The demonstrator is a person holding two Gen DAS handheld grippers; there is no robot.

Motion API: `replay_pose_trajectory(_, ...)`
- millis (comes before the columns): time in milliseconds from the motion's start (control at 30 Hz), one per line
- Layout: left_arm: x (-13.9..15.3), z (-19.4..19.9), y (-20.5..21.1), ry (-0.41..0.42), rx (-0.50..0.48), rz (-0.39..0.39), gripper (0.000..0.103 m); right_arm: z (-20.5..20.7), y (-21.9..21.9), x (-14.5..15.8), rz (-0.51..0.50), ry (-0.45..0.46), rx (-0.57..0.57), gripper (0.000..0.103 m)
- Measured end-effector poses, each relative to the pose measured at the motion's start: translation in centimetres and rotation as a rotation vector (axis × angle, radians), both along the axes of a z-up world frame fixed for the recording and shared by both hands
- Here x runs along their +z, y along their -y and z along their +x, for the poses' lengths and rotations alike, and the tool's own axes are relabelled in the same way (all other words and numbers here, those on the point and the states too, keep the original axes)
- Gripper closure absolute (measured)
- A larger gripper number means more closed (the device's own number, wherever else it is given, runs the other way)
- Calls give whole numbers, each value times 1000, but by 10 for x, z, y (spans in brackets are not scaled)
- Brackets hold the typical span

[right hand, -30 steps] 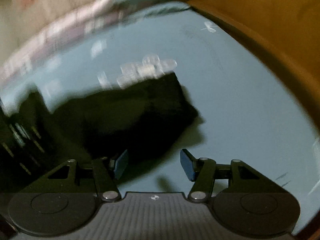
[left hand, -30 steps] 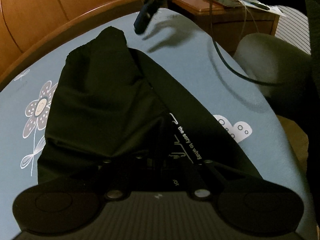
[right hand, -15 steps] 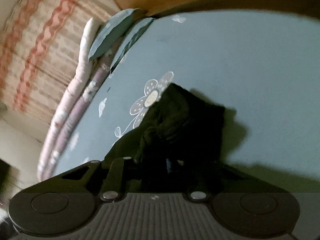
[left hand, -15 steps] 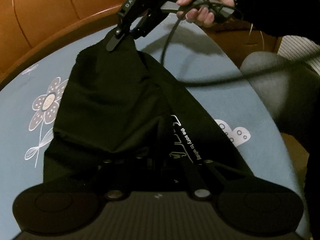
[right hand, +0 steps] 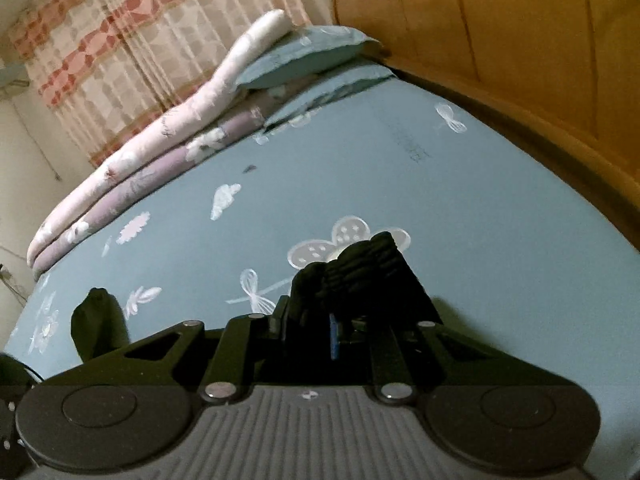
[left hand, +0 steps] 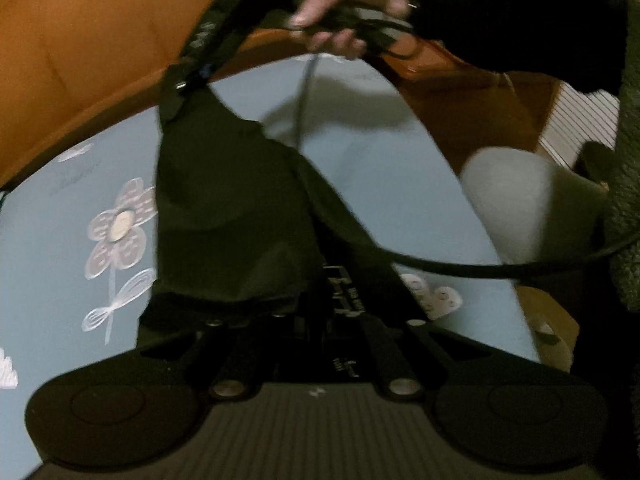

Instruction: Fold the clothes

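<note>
on the left, a white flower print (left hand: 120, 224) marks the blue bed sheet (left hand: 48, 248), and beside it the black garment (left hand: 224, 208) hangs stretched above the bed, its lower edge bunched at the near edge of the bed and its upper corner drawn up toward the wooden headboard (left hand: 80, 40). the left gripper (left hand: 316, 320) has its jaws closed tight on the near part of the garment, where white lettering shows on the cloth. the right gripper (left hand: 180, 92) grips the garment's far corner; its jaws have just been closing and now clamp the cloth between them, a fold of which bulges above them in the right wrist view (right hand: 360, 272). the person's right hand (left hand: 348, 0) holds that gripper's handle, with a dark sleeve (left hand: 512, 12) behind it, and a black cable (left hand: 480, 268) loops down and across to the right. past the right edge of the bed stand a wooden nightstand (left hand: 480, 108) and a pale rounded seat (left hand: 528, 204). in the right wrist view, folded quilts (right hand: 152, 152) and a blue pillow (right hand: 304, 60) lie along the far edge of the bed, below a patterned curtain (right hand: 132, 40).
</note>
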State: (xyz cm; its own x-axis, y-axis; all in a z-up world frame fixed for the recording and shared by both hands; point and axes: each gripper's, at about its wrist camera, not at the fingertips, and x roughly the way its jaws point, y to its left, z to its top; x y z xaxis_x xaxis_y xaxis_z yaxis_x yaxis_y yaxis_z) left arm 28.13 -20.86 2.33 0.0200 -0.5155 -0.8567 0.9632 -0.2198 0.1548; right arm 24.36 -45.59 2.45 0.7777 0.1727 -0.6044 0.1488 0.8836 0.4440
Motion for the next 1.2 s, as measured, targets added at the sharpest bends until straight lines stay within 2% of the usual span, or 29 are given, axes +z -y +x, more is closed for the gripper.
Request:
replay_pose_trajectory(100, -20, -15, 14, 14, -69, 64, 101, -13, 10, -24, 48, -42, -28, 82)
replay_pose_trajectory(267, -48, -24, 28, -9, -108, 143, 101, -26, 19, -59, 65, -114, -82, 82)
replay_pose_trajectory(467, -65, -27, 34, -36, -112, 185, 101, -35, 12, -70, -16, -151, -90, 81)
replay_pose_trajectory(567, -70, -27, 34, -34, -103, 193, 101, -32, 1, -73, -106, -185, -77, 79)
replay_pose_trajectory(633, -70, -26, 32, -44, -86, 190, 101, -31, -4, -77, -137, -199, -78, 75)
replay_pose_trajectory(667, -70, -24, 32, -51, -76, 187, 101, -32, -6, -78, -148, -205, -80, 71)
replay_pose_trajectory(700, -70, -23, 31, -58, -67, 185, 101, -33, -7, -79, -159, -211, -89, 60)
replay_pose_trajectory(767, -71, -21, 30, -72, -47, 180, 100, -38, -8, -76, -175, -215, -116, 52)
replay_pose_trajectory(900, -62, -13, 20, -98, 8, 132, 97, -59, -8, -62, -165, -170, -162, 48)
replay_pose_trajectory(1067, -44, 0, 4, -154, 98, 54, 93, -77, -17, -37, -239, -96, -207, 48)
replay_pose_trajectory(1200, -30, 11, -9, -184, 170, -3, 81, -61, -27, -19, -306, -35, -157, 52)
